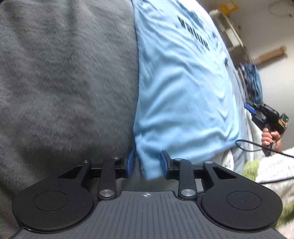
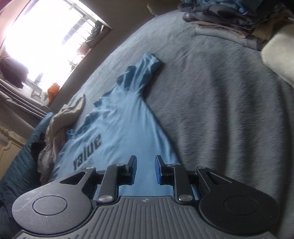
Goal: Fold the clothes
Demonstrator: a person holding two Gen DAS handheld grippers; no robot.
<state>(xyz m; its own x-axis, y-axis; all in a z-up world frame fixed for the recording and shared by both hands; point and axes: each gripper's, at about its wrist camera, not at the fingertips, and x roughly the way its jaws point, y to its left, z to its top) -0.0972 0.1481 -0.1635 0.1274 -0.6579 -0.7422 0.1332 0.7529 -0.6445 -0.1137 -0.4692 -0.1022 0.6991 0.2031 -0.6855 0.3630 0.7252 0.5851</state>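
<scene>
A light blue T-shirt point(image 1: 183, 92) with dark lettering lies flat on a grey fuzzy blanket point(image 1: 64, 82). My left gripper point(image 1: 147, 163) sits at the shirt's near corner. Its blue pads point(image 1: 130, 161) stand apart with that corner lying loose between them. At the shirt's far right edge a hand point(image 1: 268, 136) holds my right gripper point(image 1: 249, 108). In the right wrist view the right gripper point(image 2: 145, 169) hovers over the T-shirt point(image 2: 125, 128), open by a narrow gap with nothing between its fingers. One sleeve point(image 2: 147, 68) stretches away across the blanket point(image 2: 220, 110).
A crumpled beige garment point(image 2: 60, 125) and teal cloth point(image 2: 22, 161) lie beside the shirt. Piled clothes point(image 2: 229, 14) sit at the bed's far end beside a white pillow point(image 2: 279, 55). A black cable point(image 1: 257, 145) trails over a green-and-white fleece point(image 1: 272, 174). Blue clothes point(image 1: 253, 84) are heaped beyond the shirt.
</scene>
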